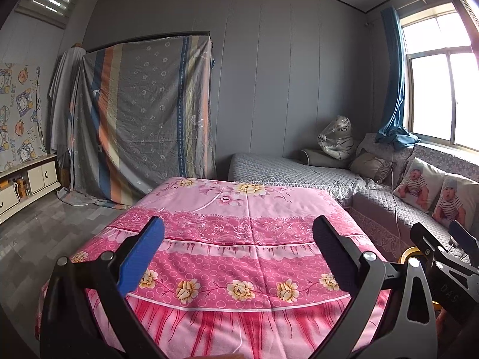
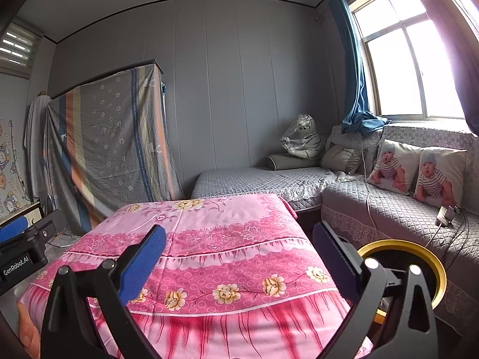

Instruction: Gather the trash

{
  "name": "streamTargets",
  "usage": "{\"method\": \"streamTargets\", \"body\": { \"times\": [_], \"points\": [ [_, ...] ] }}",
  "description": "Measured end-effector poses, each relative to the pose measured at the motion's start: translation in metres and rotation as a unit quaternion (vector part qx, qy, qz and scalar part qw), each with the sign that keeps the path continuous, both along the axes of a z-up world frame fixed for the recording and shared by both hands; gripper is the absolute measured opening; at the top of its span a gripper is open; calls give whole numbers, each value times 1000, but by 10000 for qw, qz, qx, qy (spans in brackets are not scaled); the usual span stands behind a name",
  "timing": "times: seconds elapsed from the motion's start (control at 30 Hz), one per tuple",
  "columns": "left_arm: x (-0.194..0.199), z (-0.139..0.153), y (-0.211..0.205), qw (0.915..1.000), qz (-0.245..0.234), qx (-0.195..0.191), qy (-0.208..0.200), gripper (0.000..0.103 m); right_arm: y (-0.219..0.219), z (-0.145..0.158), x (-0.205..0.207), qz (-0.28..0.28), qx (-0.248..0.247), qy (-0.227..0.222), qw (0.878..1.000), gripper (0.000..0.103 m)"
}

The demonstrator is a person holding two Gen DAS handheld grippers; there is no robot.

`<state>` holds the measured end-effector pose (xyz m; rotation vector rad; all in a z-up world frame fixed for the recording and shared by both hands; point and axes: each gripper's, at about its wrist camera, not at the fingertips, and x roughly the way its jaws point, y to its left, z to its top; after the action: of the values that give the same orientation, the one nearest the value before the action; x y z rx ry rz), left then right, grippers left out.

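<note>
Here both my grippers, left gripper (image 1: 238,248) and right gripper (image 2: 239,254), hover jaws wide, empty, above the pink table (image 1: 239,209); bin (image 2: 431,257) nearest the right; no trash visible.

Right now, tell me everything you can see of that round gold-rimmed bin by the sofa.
The bin shows a round gold rim around a dark, black-looking inside; whether anything lies in it cannot be told. It stands upright, open-topped, low between the pink-covered table and the grey quilted sofa. The right tool hides its near left side. Its body is out of view.
</note>
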<state>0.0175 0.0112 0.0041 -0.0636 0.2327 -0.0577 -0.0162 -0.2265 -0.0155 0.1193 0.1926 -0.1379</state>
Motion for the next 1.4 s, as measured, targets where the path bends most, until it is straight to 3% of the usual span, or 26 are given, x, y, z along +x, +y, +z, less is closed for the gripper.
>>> {"method": "streamTargets", "body": {
  "times": [1.4],
  "points": [
    [2, 0, -4, 9999, -158, -56, 19, 95, -10, -14, 10, -72, 280, 253, 9993, 95]
  ]
}}
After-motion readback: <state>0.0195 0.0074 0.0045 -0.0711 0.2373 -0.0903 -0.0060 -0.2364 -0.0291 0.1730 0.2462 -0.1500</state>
